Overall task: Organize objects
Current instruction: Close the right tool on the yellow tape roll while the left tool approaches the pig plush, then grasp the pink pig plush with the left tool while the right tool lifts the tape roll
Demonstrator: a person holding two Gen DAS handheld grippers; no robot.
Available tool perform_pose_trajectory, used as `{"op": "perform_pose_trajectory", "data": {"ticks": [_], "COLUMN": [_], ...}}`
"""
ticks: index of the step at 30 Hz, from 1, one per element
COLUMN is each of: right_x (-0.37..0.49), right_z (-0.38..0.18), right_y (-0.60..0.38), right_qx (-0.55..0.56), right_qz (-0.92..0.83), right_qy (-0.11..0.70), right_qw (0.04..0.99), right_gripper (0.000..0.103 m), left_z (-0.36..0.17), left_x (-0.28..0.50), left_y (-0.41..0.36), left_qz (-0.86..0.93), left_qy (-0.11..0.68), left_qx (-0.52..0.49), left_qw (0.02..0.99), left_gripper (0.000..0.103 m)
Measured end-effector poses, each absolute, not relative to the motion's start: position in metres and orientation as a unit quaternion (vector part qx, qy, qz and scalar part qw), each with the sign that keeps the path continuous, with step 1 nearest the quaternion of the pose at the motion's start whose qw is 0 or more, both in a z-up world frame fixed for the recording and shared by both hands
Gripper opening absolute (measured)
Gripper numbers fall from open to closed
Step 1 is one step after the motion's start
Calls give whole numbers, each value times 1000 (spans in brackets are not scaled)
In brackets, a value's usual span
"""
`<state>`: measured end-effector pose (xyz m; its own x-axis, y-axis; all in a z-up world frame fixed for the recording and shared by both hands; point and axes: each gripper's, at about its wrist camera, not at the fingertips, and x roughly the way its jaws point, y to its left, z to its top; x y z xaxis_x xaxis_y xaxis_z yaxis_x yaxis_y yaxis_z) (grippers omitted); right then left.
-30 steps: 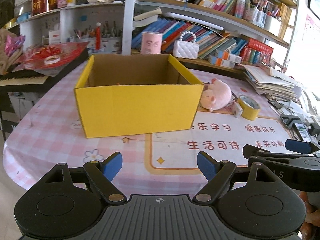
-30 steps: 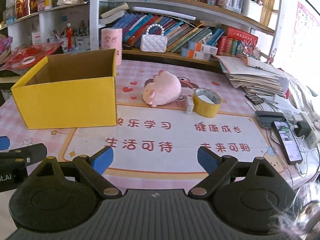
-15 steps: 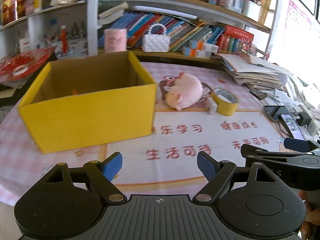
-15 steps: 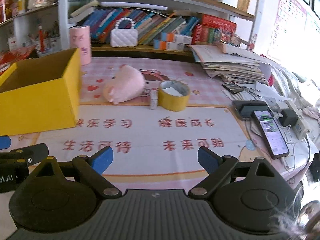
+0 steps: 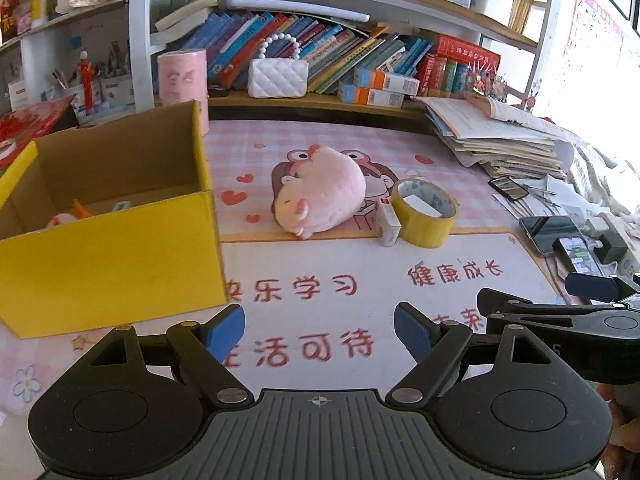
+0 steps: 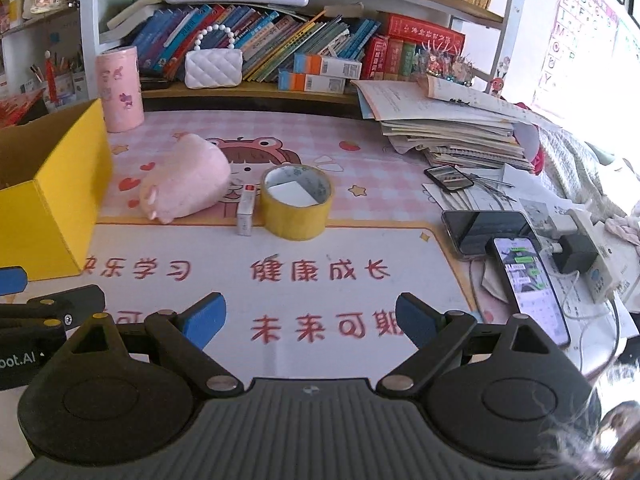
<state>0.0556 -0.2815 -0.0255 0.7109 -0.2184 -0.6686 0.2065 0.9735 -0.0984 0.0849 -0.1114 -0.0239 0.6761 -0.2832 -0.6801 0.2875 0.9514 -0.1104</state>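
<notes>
A yellow cardboard box (image 5: 112, 256) (image 6: 52, 208) stands open at the left of the table, with small toys inside. To its right lies a pink plush pig (image 5: 320, 196) (image 6: 188, 178) on its side. Beside the pig stand a small white carton (image 5: 387, 222) (image 6: 245, 210) and a yellow tape roll (image 5: 425, 213) (image 6: 296, 202). My left gripper (image 5: 319, 330) is open over the printed mat, well short of the pig. My right gripper (image 6: 310, 316) is also open with nothing between its blue pads, in front of the tape roll.
Two phones (image 6: 528, 280) and a charger with cables lie at the table's right edge. A stack of papers (image 6: 448, 128) fills the back right. A pink cylinder (image 6: 120, 88) and a white quilted purse (image 6: 214, 68) stand by the bookshelf behind.
Both grippers have slid to the right along the table's front. The box has shifted to the left of both views, and the pig and tape roll now sit near the centre. Both stayed open.
</notes>
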Motion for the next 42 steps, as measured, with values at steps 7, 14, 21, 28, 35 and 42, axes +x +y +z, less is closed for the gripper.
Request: {"op": "perform_pose_trajectory", "data": {"ticks": [7, 14, 21, 28, 35, 42], "right_x": [87, 122, 166, 202, 231, 250], "right_z": [-30, -35, -51, -70, -85, -90], "right_y": [-308, -332, -349, -349, -345, -350], "right_qx": [-5, -5, -28, -65, -82, -74], "right_qz": [-79, -42, -1, 37, 69, 78], "right_qy": [365, 361, 368, 378, 388, 397], "right_qw": [928, 932, 930, 923, 916, 911], "right_gripper": [87, 82, 82, 85, 86, 83], "left_z": [-25, -20, -24, -24, -25, -28], "left_x": [105, 123, 138, 146, 152, 167], "left_y": [-136, -156, -170, -182, -188, -189], "left_qz": [-128, -87, -62, -56, -54, -45], "left_qy": [370, 362, 369, 370, 364, 366], "left_qx": [10, 17, 24, 47, 74, 80], "left_qw": [920, 928, 927, 926, 927, 926], "left_gripper": [84, 84, 84, 84, 84, 84]}}
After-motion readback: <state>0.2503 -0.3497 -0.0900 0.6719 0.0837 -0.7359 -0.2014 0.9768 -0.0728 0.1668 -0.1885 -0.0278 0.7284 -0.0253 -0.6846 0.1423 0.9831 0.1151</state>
